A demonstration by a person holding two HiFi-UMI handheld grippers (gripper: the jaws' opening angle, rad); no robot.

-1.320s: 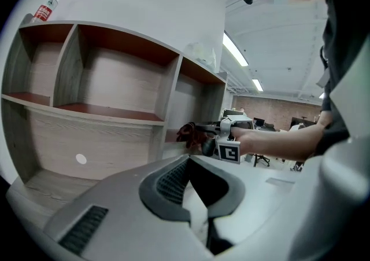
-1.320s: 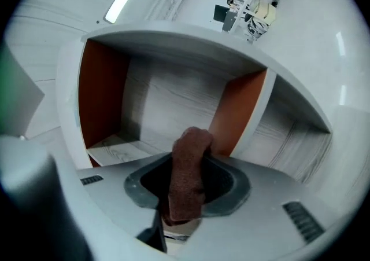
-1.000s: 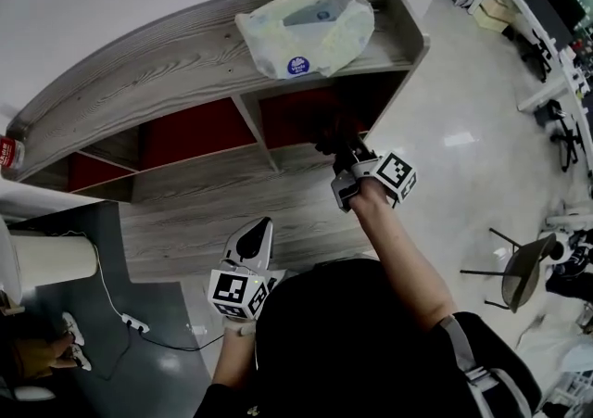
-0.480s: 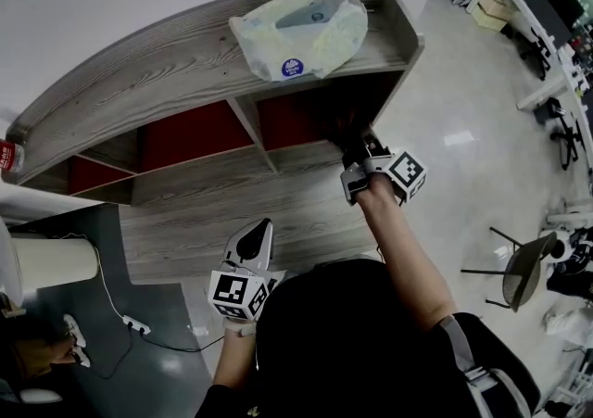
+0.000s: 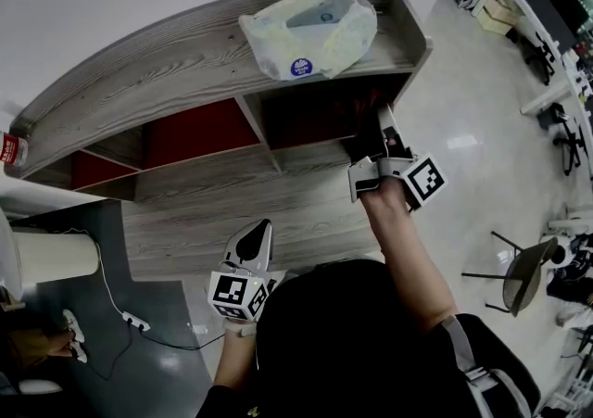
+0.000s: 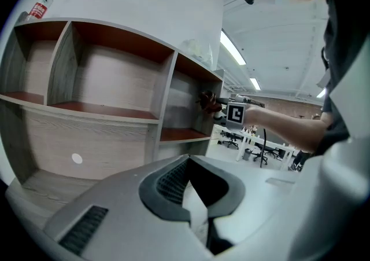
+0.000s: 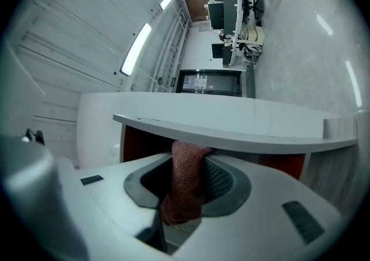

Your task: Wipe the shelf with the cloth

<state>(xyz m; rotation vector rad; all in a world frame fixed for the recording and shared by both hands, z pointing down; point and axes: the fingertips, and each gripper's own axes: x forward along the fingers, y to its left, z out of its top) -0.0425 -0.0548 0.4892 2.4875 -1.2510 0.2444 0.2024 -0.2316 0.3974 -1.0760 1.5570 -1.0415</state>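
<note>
The grey wooden shelf (image 5: 185, 64) has red-backed compartments. My right gripper (image 5: 378, 133) reaches into the rightmost compartment, close to its right wall, shut on a reddish cloth (image 7: 188, 182) that hangs between the jaws. From the left gripper view the cloth (image 6: 209, 102) shows against that compartment's side wall. The shelf's top board (image 7: 231, 132) runs just beyond the right gripper (image 7: 185, 196). My left gripper (image 5: 258, 233) is held low near the body, away from the shelf. The left gripper (image 6: 193, 196) has its jaws together with nothing between them.
A plastic bag (image 5: 310, 29) lies on the shelf's top at the right. A red-labelled bottle (image 5: 9, 149) stands at the top's far left. A white cylinder (image 5: 51, 259), a power strip (image 5: 134, 322) and a chair (image 5: 523, 268) are on the floor.
My right gripper has slid to the right inside the rightmost compartment with the cloth, toward its side wall. The left gripper has stayed in place.
</note>
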